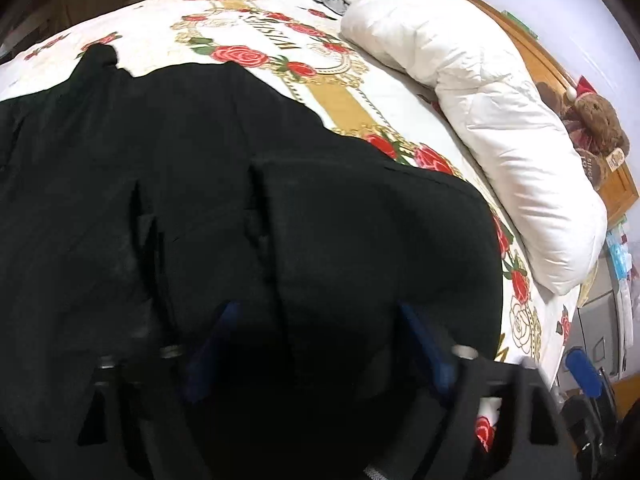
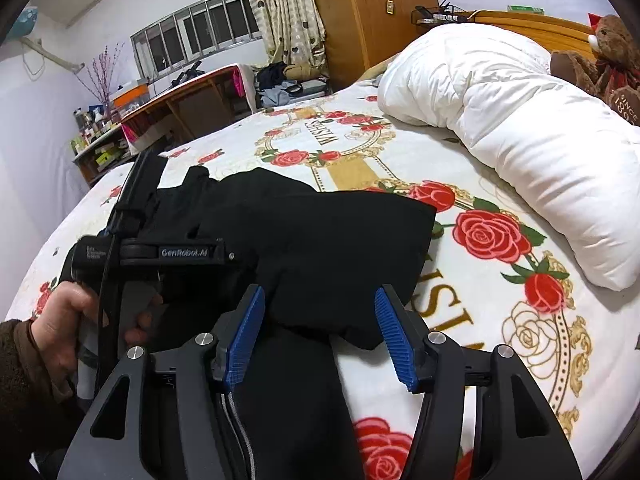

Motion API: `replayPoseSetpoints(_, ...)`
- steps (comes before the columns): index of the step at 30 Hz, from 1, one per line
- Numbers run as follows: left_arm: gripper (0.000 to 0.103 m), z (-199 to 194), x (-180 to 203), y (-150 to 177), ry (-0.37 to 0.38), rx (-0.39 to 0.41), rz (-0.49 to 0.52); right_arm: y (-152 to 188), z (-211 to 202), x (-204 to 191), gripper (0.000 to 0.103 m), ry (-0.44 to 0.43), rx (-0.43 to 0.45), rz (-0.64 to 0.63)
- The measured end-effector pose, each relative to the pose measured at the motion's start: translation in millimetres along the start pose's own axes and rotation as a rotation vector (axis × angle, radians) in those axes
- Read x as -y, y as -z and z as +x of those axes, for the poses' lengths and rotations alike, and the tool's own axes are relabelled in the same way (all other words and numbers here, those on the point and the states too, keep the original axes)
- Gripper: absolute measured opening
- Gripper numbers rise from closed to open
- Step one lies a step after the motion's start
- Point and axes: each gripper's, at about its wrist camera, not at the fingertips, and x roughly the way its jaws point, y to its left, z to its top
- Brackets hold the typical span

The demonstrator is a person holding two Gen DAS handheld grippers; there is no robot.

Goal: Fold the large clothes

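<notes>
A large black garment (image 1: 160, 160) lies over the rose-patterned bed cover (image 1: 400, 92), with one part folded back on itself at the near right. My left gripper (image 1: 320, 344) hangs low over that fold; its blue pads (image 1: 424, 344) stand apart with their inner faces bare, and dark cloth lies between them. In the right wrist view the folded black garment (image 2: 340, 240) bulges between the blue pads (image 2: 396, 336) of my right gripper (image 2: 320, 332), which is open and does not pinch it. A hand (image 2: 68, 320) holds the left gripper's handle at the left; its fingers are hidden by cloth.
A rolled white duvet (image 2: 520, 112) runs along the bed's right side, with a brown teddy bear (image 2: 612, 52) behind it by the wooden headboard. Bare bed cover (image 2: 500, 340) shows right of the garment. A desk (image 2: 192, 96) and a wardrobe (image 2: 368, 12) stand beyond the bed.
</notes>
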Motion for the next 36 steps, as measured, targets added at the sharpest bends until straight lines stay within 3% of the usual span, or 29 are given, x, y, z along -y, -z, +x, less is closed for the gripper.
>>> replayPoseSetpoints(2, 0.051, -1, 2, -1, 0.004, 0.001, -0.002, 0, 2, -2, 0.058, -0.001, -0.007, -0.004)
replayPoseSetpoints(4, 0.028, -8, 4, -1, 0.002, 0.016, 0.008, -2, 3, -5, 0.058, 0.005, -0.003, -0.013)
replayPoseSetpoints(7, 0.016, -20, 8, -6, -0.030, 0.048, 0.017, -5, 8, -10, 0.058, 0.021, -0.017, -0.032)
replayPoseSetpoints(10, 0.015, -46, 6, -11, -0.062, 0.124, 0.013, -8, 15, -13, 0.058, 0.061, -0.040, -0.047)
replayPoseSetpoints(21, 0.015, -175, -43, -26, -0.132, 0.354, -0.069, -28, 13, -33, 0.058, 0.046, -0.040, -0.039)
replayPoseSetpoints(28, 0.015, -215, -93, -4, -0.212, 0.383, -0.119, -35, 23, -56, 0.058, 0.032, -0.046, -0.063)
replayPoseSetpoints(36, 0.015, -216, -154, 30, -0.263, 0.356, -0.238, -34, 57, -58, 0.058, 0.055, -0.098, -0.071)
